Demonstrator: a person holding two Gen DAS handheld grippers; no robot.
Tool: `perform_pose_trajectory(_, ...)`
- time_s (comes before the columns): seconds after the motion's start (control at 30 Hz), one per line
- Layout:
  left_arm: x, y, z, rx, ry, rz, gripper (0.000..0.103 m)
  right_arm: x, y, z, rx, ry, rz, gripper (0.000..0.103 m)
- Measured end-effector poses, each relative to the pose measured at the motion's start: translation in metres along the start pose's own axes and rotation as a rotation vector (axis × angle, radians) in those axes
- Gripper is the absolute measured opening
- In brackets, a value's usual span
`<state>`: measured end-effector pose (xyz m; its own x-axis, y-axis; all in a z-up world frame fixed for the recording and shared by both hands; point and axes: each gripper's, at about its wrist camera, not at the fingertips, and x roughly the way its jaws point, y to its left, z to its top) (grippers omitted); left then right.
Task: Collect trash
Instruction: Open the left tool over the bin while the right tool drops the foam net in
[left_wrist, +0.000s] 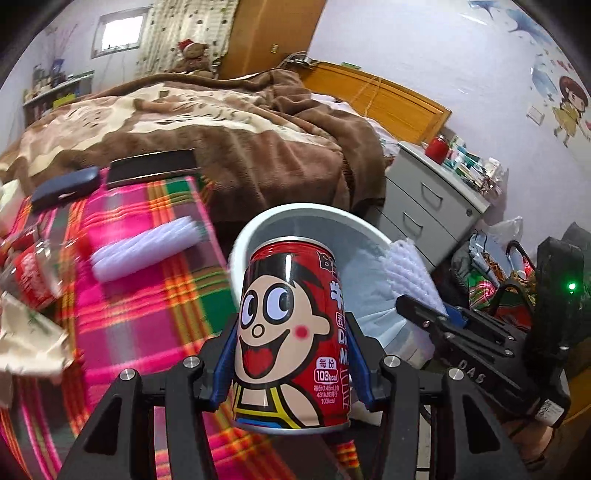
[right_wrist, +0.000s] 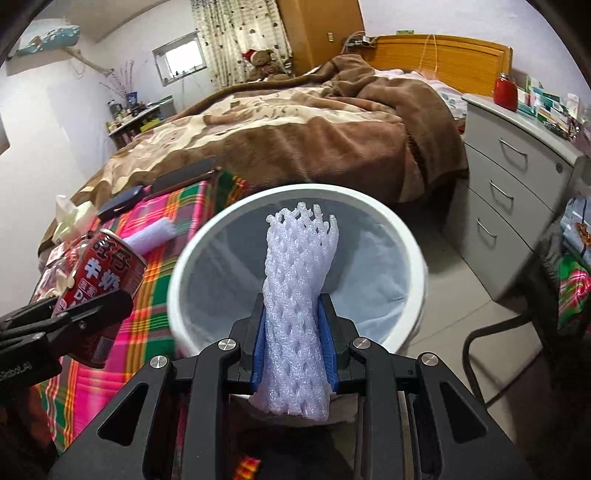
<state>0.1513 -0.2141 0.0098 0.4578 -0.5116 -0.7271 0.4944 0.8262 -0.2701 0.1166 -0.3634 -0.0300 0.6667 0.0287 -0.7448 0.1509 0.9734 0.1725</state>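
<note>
Low in the centre of the left wrist view, the left gripper (left_wrist: 291, 354) clenched a red cartoon milk can (left_wrist: 290, 332) in its jaws, just before the white bin (left_wrist: 314, 221). In the right wrist view, the right gripper (right_wrist: 295, 347) grasped a lilac foam net sleeve (right_wrist: 299, 295) centre frame, over the bin's mouth. Judging from this, each item should sit squarely above the opening before release, the can especially.

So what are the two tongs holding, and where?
Left tongs squeeze the red cartoon drink can by its sides; right tongs pinch the white foam net sleeve near its bottom.
</note>
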Motion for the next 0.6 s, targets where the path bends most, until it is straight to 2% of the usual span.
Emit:
perform_pose_trajectory(0.37,0.052,-0.014,0.023,0.016,0.061,-0.021,0.053,0.022,-0.019,0.008,-0.028,0.052,-0.031,0.029)
perform_pose_trajectory(0.43,0.055,-0.014,0.026,0.018,0.047,-0.028,0.06,0.024,-0.023,0.007,-0.03,0.062,-0.05,0.035)
perform_pose_trajectory(0.5,0.056,-0.014,0.029,0.009,0.041,-0.048,0.065,0.023,-0.026,0.006,-0.026,0.065,-0.053,0.056)
perform_pose_trajectory(0.53,0.055,-0.013,0.03,0.001,0.038,-0.05,0.065,0.022,-0.028,0.005,-0.019,0.062,-0.05,0.061)
perform_pose_trajectory(0.57,0.055,-0.013,0.031,-0.001,0.035,-0.048,0.065,0.021,-0.029,0.004,-0.016,0.058,-0.043,0.065)
perform_pose_trajectory(0.6,0.054,-0.012,0.031,0.0,0.033,-0.045,0.065,0.019,-0.029,0.003,-0.013,0.058,-0.043,0.065)
